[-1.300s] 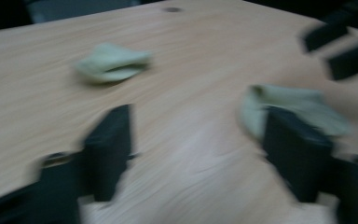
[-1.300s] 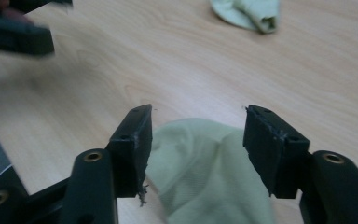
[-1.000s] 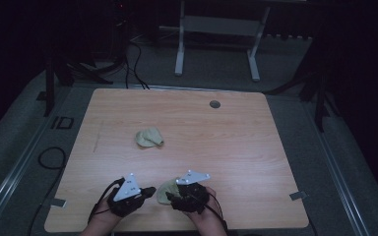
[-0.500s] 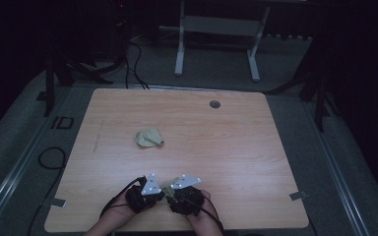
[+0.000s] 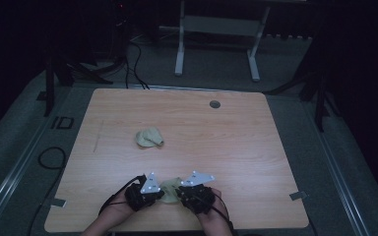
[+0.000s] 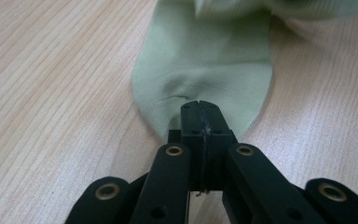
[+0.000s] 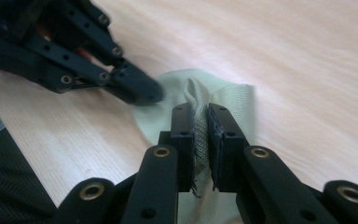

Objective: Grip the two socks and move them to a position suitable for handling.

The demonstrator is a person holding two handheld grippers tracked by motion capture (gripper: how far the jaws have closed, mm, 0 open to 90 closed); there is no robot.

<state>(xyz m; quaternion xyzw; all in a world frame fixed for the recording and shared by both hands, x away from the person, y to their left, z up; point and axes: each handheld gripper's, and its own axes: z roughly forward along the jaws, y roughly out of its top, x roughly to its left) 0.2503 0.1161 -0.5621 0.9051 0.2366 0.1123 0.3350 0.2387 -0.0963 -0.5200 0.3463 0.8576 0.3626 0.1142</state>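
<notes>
**Green cloth pinched from both sides at the near edge**

Pale green fabric, a small cloth (image 5: 169,187), lies on the wooden surface (image 5: 256,147) directly between the two grippers, close to the person's edge. The left gripper (image 6: 199,108) has its jaws pressed fully together on the rounded end of the cloth, where the fabric puckers slightly just ahead of the tips; the rest of the cloth runs away from it, flat on the wood. The right gripper (image 7: 201,122) has just been closing, and a raised fold of the same cloth now stands between its jaws, gripped by both pads, with more fabric spreading out in front and below. Ahead and to the left in the right gripper view, the left gripper's black tip sits on the far edge of the cloth. In the high view both grippers point inward toward each other, with the cloth touching each. A second crumpled green cloth (image 5: 149,137) rests well apart, farther out on the surface beyond the left gripper.
</notes>
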